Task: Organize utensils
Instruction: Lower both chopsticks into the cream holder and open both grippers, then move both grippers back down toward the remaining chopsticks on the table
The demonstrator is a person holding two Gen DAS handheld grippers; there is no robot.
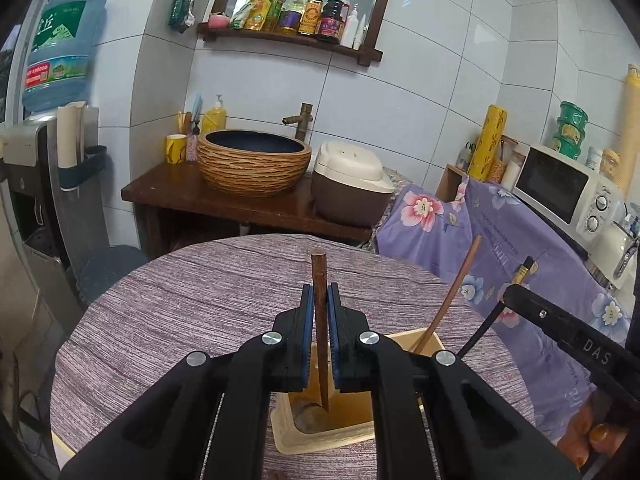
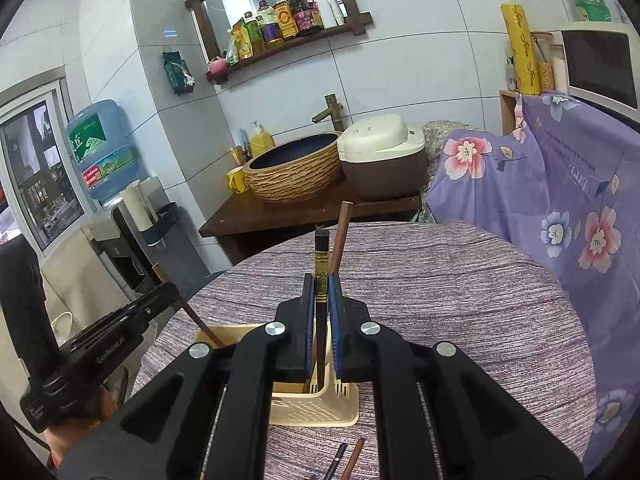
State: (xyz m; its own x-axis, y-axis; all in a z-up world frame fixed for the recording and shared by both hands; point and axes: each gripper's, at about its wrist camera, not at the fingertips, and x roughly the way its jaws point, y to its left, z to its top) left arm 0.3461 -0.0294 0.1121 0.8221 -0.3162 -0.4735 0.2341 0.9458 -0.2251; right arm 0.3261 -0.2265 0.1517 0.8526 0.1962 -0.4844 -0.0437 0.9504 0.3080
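My left gripper (image 1: 320, 292) is shut on a brown wooden stick (image 1: 318, 272) that stands upright, its lower end inside the beige utensil holder (image 1: 320, 438) on the table. A second brown stick (image 1: 448, 292) leans in the holder's far corner. My right gripper (image 2: 320, 280) is shut on a black chopstick with a gold band (image 2: 321, 256), whose lower end dips into the same slotted holder (image 2: 316, 410). Each gripper shows in the other's view: the right gripper (image 1: 510, 296) at the right, the left gripper (image 2: 172, 290) at the left. Two loose chopsticks (image 2: 346, 460) lie in front of the holder.
The holder stands on a round table with a purple striped cloth (image 1: 180, 300). Behind it are a wooden counter with a basin (image 1: 254, 164) and a rice cooker (image 1: 348, 184). A floral cloth (image 2: 560, 184) hangs at the right, under a microwave (image 1: 568, 188). A water dispenser (image 1: 60, 60) stands left.
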